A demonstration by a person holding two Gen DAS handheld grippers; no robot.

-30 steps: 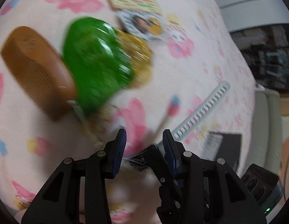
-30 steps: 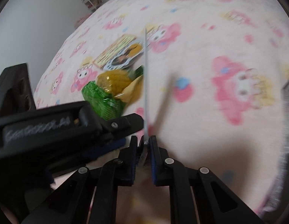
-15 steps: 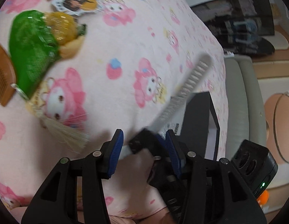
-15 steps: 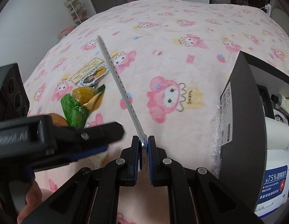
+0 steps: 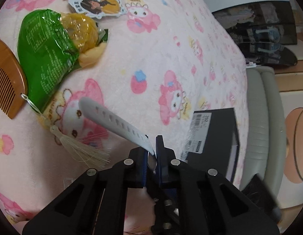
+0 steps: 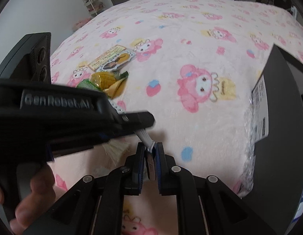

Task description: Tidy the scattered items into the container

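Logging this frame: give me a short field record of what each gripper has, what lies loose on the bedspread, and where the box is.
left gripper: shut on white perforated strap
right gripper: shut on the strap's metal end
loose on bedspread: green packet, yellow wrapped item, wooden comb with tassel, printed cards
container: black box, at the bed's edge, right of the left gripper in its own view
strap in box: not yet

Both wrist cams look steeply down, close over pink blanket (image 5: 171, 39); both see white strap (image 5: 112, 121), snack packs (image 6: 104, 80).
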